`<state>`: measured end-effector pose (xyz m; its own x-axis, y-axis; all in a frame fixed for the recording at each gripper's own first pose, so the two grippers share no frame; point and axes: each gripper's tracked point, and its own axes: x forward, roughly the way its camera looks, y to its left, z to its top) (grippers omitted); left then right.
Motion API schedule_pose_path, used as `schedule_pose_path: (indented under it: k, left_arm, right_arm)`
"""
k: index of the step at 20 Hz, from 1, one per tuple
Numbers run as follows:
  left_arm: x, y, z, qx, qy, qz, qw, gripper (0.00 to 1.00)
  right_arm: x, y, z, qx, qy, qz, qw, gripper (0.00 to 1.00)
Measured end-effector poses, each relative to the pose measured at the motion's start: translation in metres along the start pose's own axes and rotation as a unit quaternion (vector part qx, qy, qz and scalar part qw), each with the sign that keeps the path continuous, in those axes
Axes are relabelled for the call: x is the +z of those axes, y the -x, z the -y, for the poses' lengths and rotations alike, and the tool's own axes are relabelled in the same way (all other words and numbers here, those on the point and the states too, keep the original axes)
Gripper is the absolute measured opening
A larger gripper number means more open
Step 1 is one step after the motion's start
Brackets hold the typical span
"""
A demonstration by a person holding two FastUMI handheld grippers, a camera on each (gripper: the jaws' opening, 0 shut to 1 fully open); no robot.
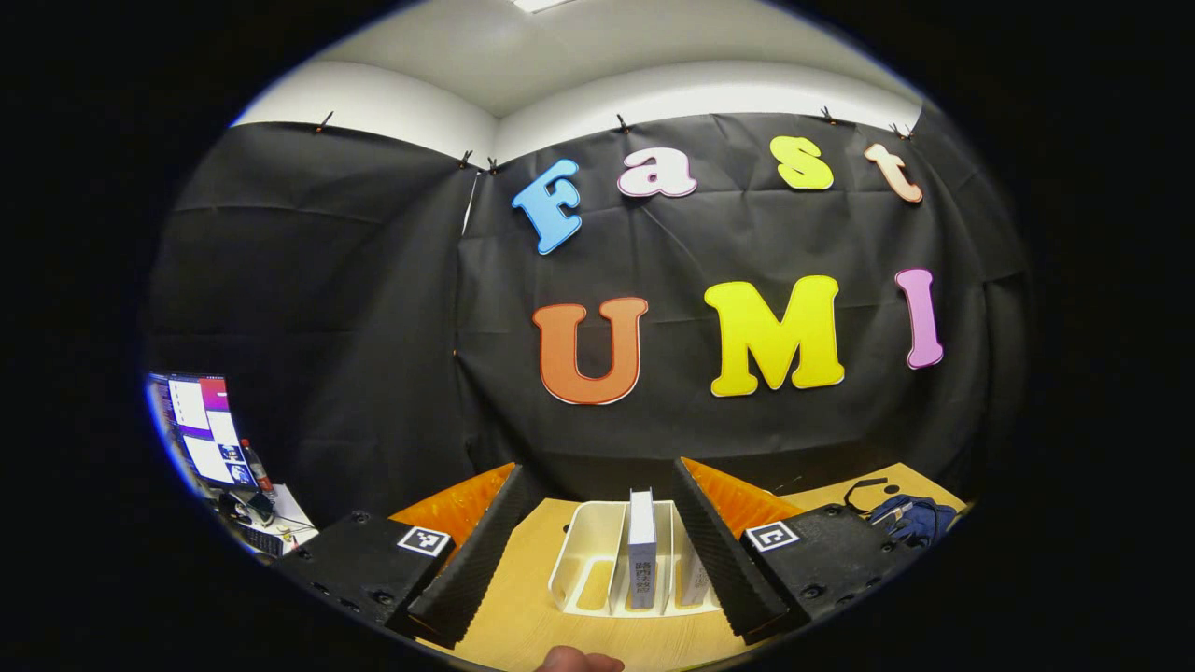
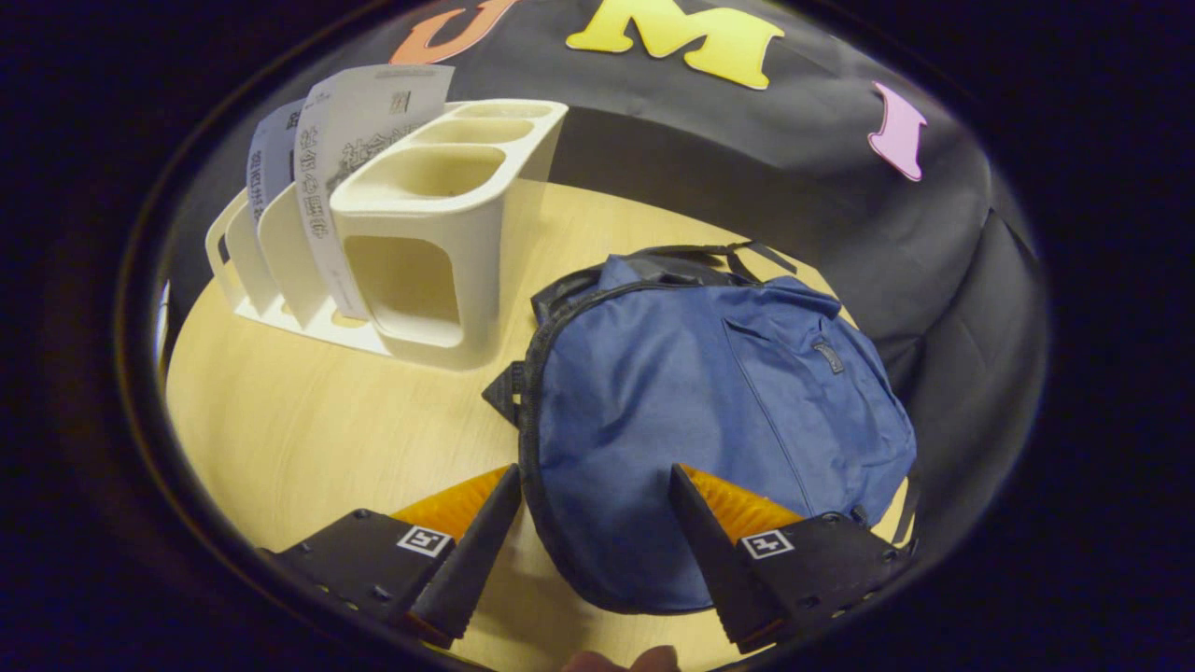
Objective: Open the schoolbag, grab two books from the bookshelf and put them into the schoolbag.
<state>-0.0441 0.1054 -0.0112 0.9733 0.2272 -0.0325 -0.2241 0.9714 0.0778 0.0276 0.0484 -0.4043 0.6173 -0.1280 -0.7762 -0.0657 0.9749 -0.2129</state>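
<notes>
Bare tabletop lies open left of the schoolbag. The bookshelf with upright books stands just behind the schoolbag, narrowing passage between them.

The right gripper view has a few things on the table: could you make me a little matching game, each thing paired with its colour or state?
Things:
1. schoolbag
2. bookshelf
3. books
4. right gripper

States:
A. standing in slots
B. open above the bag
C. blue, lying closed
D. cream plastic

Pairs: 1-C, 2-D, 3-A, 4-B
</notes>
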Motion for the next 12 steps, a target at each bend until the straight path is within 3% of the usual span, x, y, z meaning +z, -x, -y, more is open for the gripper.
schedule_pose_path:
  k: [7,10,12]
  left_arm:
    - [-0.002,0.002,-0.011,0.011,-0.006,-0.006,1.000,0.98]
    - [-0.003,0.003,-0.013,0.012,-0.005,-0.007,1.000,0.98]
    - [-0.003,0.004,-0.013,0.012,-0.003,-0.007,1.000,0.98]
  right_arm:
    - [0.003,-0.013,0.010,-0.038,-0.009,0.017,0.999,0.99]
    - [0.007,-0.016,0.016,-0.043,-0.014,0.023,0.999,0.92]
    - [0.005,-0.017,0.010,-0.025,-0.018,0.018,0.999,0.77]
